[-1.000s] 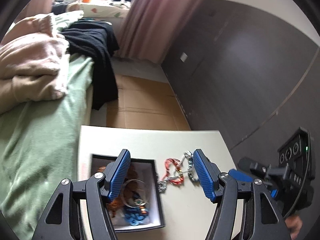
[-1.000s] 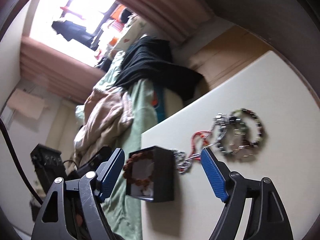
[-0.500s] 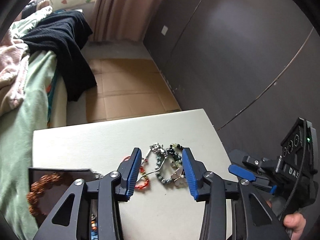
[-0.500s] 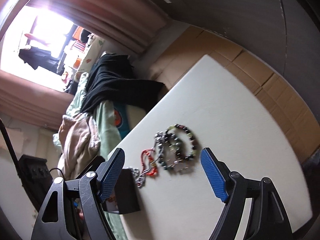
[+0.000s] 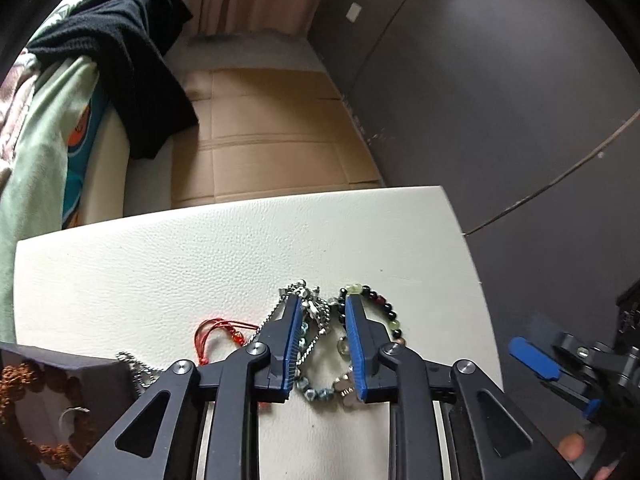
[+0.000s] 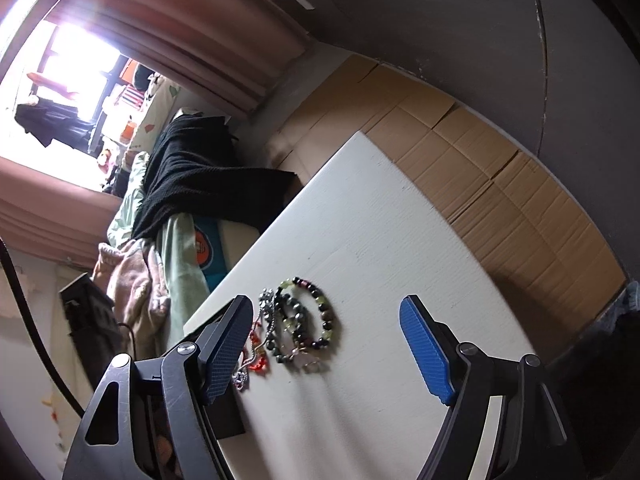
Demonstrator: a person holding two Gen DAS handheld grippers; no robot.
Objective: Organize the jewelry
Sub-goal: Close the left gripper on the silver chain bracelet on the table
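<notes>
Left gripper (image 5: 320, 312) part-closed astride the chain (image 5: 316, 316), nothing gripped; right gripper (image 6: 326, 344) wide, empty. Chain light, limp, tangle-prone: pinch a bunched section.

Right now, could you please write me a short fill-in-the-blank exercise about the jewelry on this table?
1. The pads of the left gripper are colored ____.
2. The red cord bracelet lies on the ____ table.
3. The wider-open gripper is the ____ gripper.

Missing words: blue; white; right
</notes>
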